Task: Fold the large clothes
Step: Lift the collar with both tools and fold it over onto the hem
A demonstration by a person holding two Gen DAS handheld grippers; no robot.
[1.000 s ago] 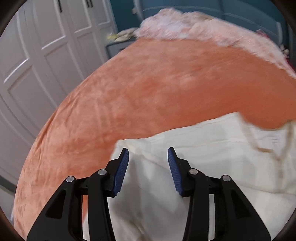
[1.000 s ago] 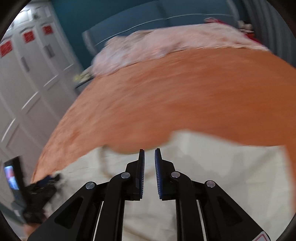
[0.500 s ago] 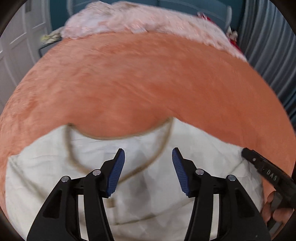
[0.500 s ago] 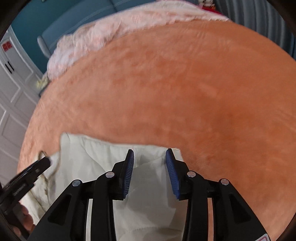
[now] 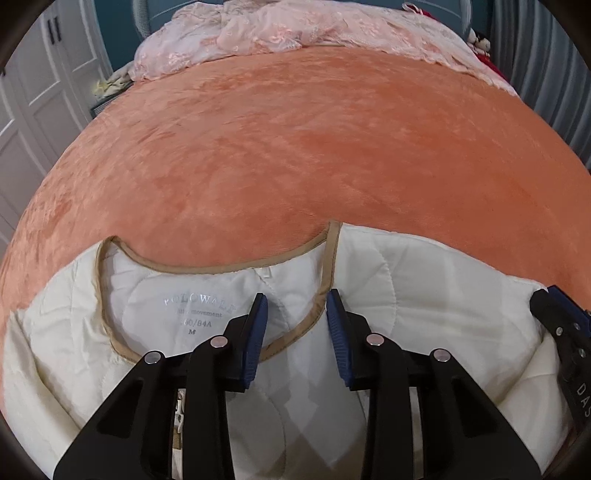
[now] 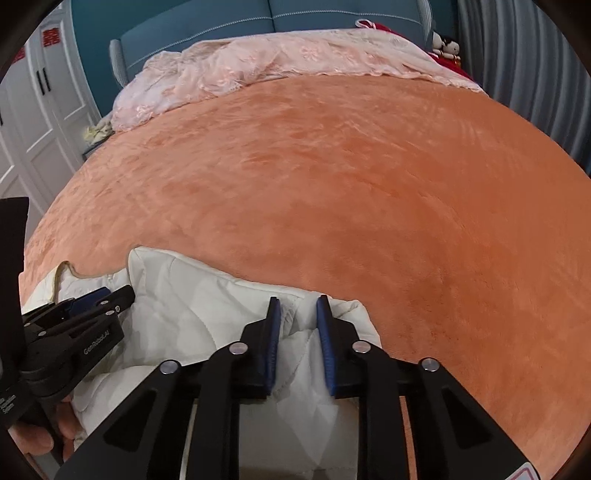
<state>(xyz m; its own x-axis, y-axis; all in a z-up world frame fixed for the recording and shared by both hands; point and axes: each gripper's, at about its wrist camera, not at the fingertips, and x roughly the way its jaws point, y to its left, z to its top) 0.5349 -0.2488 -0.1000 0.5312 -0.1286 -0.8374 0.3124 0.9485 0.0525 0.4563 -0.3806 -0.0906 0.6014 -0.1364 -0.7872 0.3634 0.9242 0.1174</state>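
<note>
**Cream jacket at the near edge of an orange bed**

A wide orange plush bedspread (image 5: pixel 295 155) covers the bed and fills most of both views. At its far end lies a crumpled pale pink lace cover (image 6: pixel 280 62) against a blue padded headboard (image 6: pixel 236 18). White panelled wardrobe doors (image 5: pixel 40 92) stand to the left, grey curtains (image 6: pixel 524 66) to the right.

The cream quilted jacket (image 5: pixel 424 280) lies flat at the near edge, its tan-trimmed neckline (image 5: pixel 207 267) open toward the headboard with the size label showing.

The left gripper (image 5: pixel 297 339) hovers over the neckline, jaws wide apart, holding nothing. The right gripper (image 6: pixel 297 343) sits over the jacket's right corner, jaws narrower but parted, with cloth between them.
</note>
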